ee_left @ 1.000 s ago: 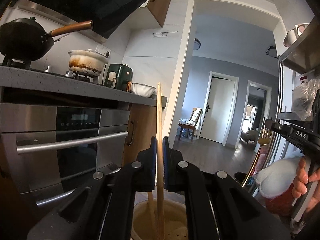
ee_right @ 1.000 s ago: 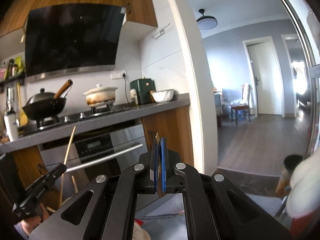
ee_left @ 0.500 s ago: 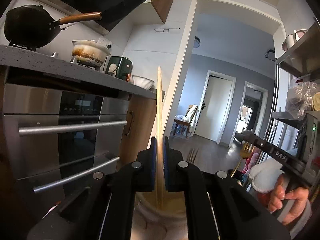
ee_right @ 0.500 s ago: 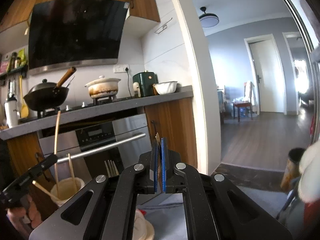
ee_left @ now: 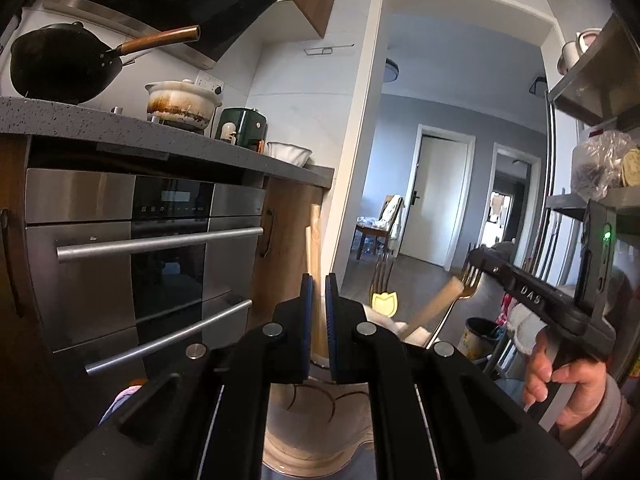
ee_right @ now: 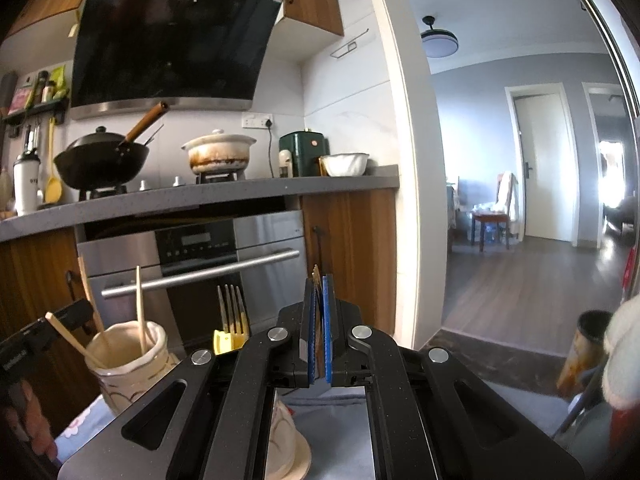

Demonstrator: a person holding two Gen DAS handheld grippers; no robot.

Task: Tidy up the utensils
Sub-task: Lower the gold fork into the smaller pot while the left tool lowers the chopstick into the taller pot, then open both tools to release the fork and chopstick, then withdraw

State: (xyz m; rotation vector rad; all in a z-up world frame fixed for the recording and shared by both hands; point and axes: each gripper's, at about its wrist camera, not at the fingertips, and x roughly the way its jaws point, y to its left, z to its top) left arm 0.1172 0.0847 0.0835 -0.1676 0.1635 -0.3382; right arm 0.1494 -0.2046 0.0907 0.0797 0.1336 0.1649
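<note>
Your left gripper [ee_left: 316, 300] is clamped on a wooden chopstick [ee_left: 315, 240]; its lower end drops behind the fingers into the cream holder [ee_right: 128, 356], so the tip is hidden. Your right gripper [ee_right: 319, 312] pinches a thin brown-gold piece [ee_right: 317, 280], too edge-on to identify. A gold fork [ee_right: 232, 312] stands beside the holder, its base cut off.
</note>
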